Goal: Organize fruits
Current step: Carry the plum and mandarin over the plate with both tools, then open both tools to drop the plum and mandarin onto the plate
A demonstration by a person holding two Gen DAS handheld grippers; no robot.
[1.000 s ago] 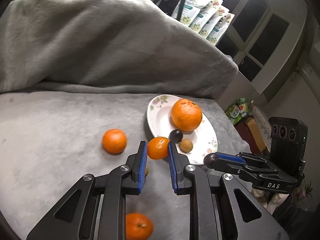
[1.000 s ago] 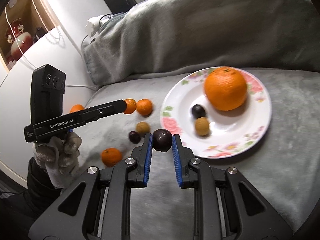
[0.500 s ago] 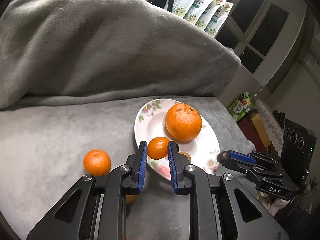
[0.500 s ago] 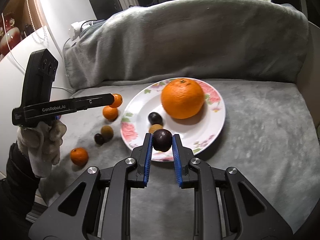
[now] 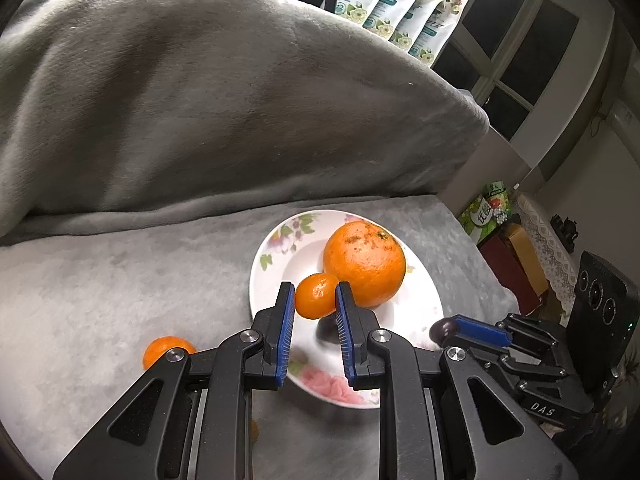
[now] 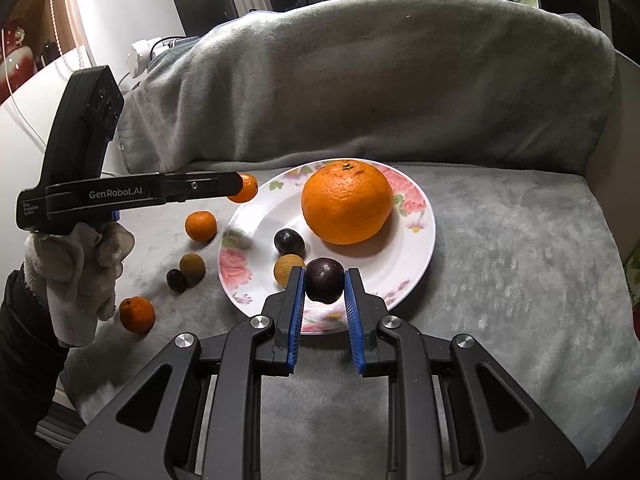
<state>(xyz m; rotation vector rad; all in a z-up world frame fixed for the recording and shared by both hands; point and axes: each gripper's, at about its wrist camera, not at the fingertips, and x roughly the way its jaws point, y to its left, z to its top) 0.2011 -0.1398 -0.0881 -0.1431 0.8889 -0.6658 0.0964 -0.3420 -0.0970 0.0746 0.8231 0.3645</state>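
Carrying fruit to the floral plate (image 6: 420, 248): left gripper (image 5: 316, 300) is pinching a small mandarin (image 5: 316, 295), right gripper (image 6: 324, 286) a dark plum (image 6: 325, 280); both are best lowered at lower centre before opening, avoiding the large orange (image 6: 347, 202).

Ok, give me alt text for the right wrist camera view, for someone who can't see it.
The right gripper holds a dark plum over a floral plate on a grey blanket. The plate carries a large orange and two small fruits; at left, the left gripper holds a mandarin.
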